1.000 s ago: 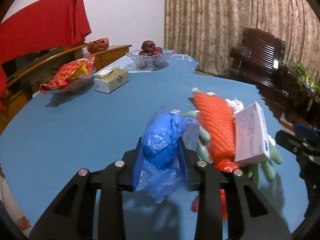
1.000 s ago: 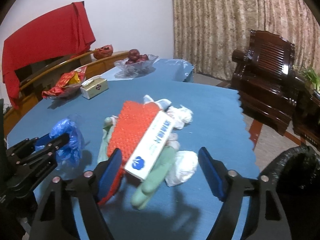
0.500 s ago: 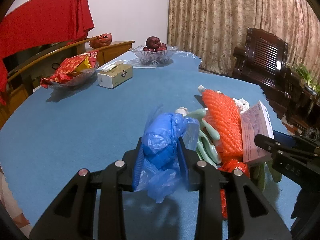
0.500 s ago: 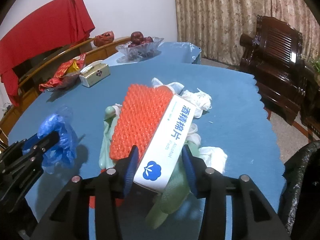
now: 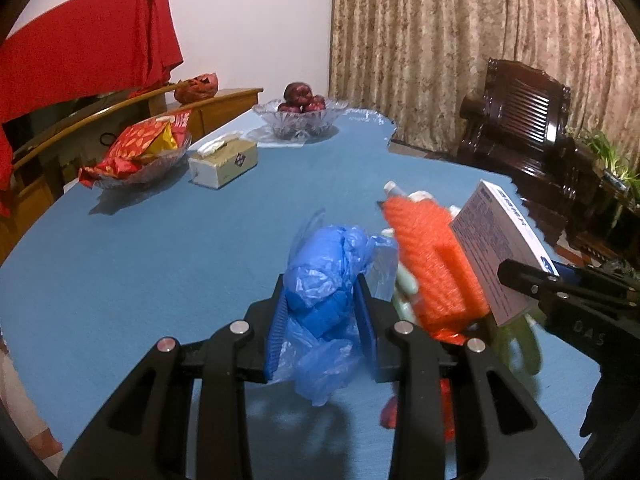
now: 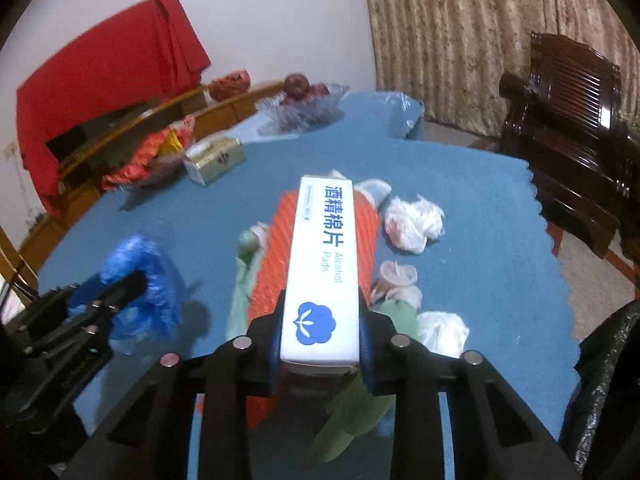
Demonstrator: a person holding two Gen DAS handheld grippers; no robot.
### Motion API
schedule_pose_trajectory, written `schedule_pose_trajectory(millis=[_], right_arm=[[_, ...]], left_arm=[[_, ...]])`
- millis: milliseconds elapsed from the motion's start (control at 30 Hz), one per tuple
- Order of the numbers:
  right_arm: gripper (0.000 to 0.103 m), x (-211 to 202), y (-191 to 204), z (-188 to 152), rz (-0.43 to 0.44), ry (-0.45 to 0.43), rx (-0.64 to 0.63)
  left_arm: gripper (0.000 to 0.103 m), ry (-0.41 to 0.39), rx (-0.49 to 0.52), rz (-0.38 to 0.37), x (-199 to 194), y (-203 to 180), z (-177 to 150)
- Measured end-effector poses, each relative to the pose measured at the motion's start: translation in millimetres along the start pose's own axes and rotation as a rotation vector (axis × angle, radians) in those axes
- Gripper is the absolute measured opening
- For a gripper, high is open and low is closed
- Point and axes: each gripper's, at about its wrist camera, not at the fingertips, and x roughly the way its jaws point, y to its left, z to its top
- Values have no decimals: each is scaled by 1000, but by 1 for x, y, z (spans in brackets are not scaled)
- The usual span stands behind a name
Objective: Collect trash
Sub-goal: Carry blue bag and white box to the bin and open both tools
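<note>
Left tongs [image 5: 322,322] clamp a blue bag [image 5: 328,276] above the bench [image 5: 160,248]. Right tongs [image 6: 320,340], jaws closing, pinch the white box [image 6: 322,264] over orange mesh [image 6: 272,264].

— How does the left black two-finger gripper with blue pads [image 5: 322,316] stand?

— Tilted downward, its jaws clamped on a crumpled blue plastic bag [image 5: 326,280] that bulges out in front and hangs below the pads.

— And the right black two-finger gripper with blue pads [image 6: 320,338]?

— Also pitched downward, just right of the left one. Its jaws are closing, pads against both long sides of a white rectangular cardboard box of alcohol pads [image 6: 322,268].
</note>
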Motion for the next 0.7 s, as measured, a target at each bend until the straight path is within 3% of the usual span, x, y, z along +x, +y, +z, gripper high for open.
schedule_pose_trajectory(millis=[233,367,700], right_arm=[[30,-61,-25,13,8,-111,77],[30,-100,-48,12,-47,-163,88],[30,-171,-125,-25,-247,-172,184]], left_arm=[[31,-47,40,-69,-25,-37,18],[31,-63,67,-137,-36,-68,22],[31,-62,156,-350,-59,-171,13]])
